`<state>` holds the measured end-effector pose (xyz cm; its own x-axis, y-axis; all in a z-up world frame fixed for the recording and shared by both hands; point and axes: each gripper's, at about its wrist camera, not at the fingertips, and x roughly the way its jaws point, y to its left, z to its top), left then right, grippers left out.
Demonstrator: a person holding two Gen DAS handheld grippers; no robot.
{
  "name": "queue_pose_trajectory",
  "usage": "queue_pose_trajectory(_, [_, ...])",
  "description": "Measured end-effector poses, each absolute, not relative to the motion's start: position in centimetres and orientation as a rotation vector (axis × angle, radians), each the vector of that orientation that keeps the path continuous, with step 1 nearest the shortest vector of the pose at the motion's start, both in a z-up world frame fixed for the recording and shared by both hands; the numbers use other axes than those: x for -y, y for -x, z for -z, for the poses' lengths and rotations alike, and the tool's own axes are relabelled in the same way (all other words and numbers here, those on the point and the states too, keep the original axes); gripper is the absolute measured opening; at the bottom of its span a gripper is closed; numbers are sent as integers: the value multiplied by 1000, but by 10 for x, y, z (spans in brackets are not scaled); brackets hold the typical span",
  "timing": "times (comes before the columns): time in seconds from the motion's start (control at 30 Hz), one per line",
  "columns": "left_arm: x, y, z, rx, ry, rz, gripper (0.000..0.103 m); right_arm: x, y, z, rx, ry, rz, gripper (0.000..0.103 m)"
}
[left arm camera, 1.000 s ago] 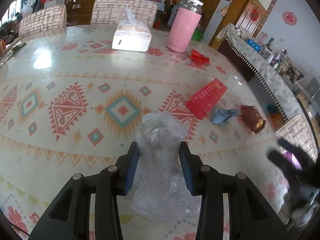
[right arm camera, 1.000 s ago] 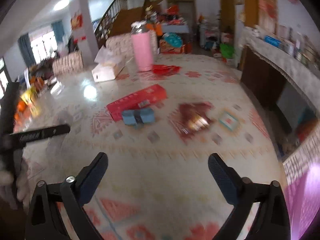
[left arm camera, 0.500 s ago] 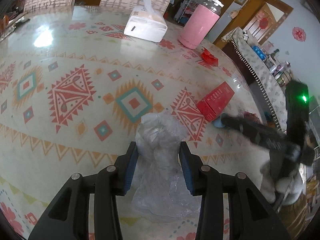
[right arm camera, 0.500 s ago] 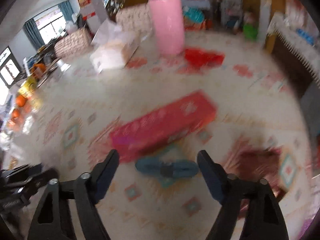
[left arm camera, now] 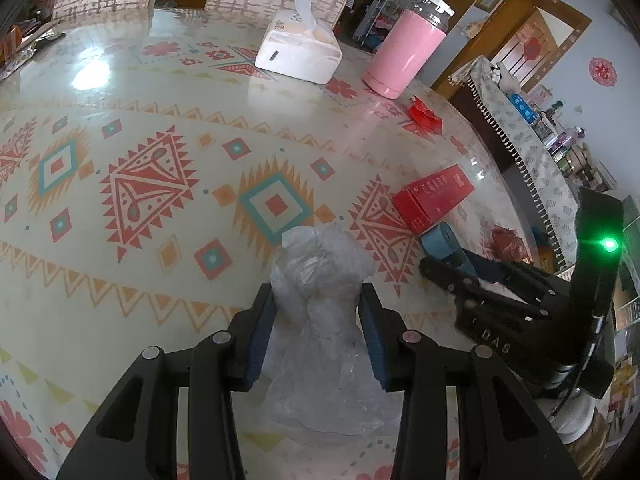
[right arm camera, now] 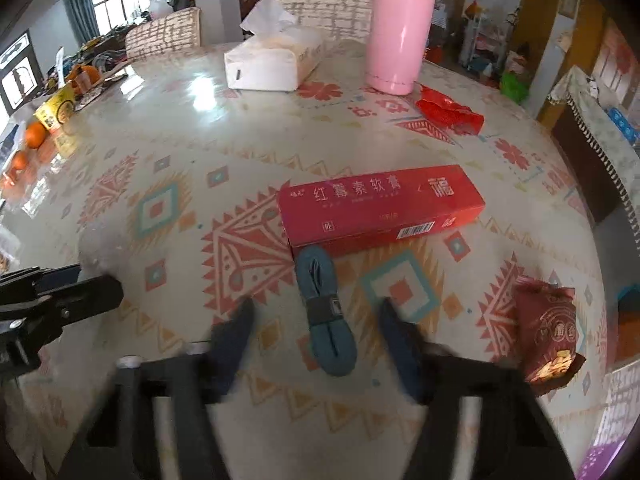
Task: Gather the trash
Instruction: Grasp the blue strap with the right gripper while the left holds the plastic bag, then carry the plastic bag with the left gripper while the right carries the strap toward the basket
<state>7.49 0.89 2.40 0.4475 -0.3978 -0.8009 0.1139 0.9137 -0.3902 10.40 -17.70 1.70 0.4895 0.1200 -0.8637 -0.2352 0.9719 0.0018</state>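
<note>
Trash lies scattered over a patterned table point(left arm camera: 152, 128). Between the fingers of the left gripper point(left arm camera: 318, 308) sits a crumpled clear bag point(left arm camera: 320, 280), pinched at its neck, its lower folds spread on the table under the gripper. The right gripper point(right arm camera: 316, 320) points at a blue band point(right arm camera: 324, 312), a folded strip with a dark sleeve round its middle. Its blue-padded fingers point(right arm camera: 234, 332) stand apart, one on each side of the band's near end, with a gap on both sides; motion blur smears them. The band's far end touches the long side of a red box point(right arm camera: 380, 204) printed with Chinese characters.

Right of the band, near the table edge, lies a dark red snack packet point(right arm camera: 546, 332). Farther back a crumpled red wrapper point(right arm camera: 448, 112) rests just beside a pink flask point(right arm camera: 400, 32), which stands upright. Left of the flask is a white tissue pack point(right arm camera: 268, 60) with a tissue sticking up. In the left wrist view the right gripper point(left arm camera: 444, 264) reaches in from the right, its tips at the band point(left arm camera: 438, 240), next to the box point(left arm camera: 432, 196).
</note>
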Motion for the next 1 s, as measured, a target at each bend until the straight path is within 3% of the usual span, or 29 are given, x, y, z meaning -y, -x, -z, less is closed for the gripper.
queue_pose_trajectory(0.03, [-8,-75,-24,-1062,294,324,40,177,-103,-18,-1029,103,-219,18])
queue_pose_trajectory(0.07, [-7,-75,-25,-1060,288,323,40,177,-103,-18,-1026,92,-214,17])
queue_pose_trajectory(0.7, [19,-63,-24,-1055,211,376,40,252,55,-48,-921,-284,-191,17])
queue_pose_trajectory(1.0, [45,-25,-51,-933,143,453,40,315,139,-56,-808,-434,-94,17])
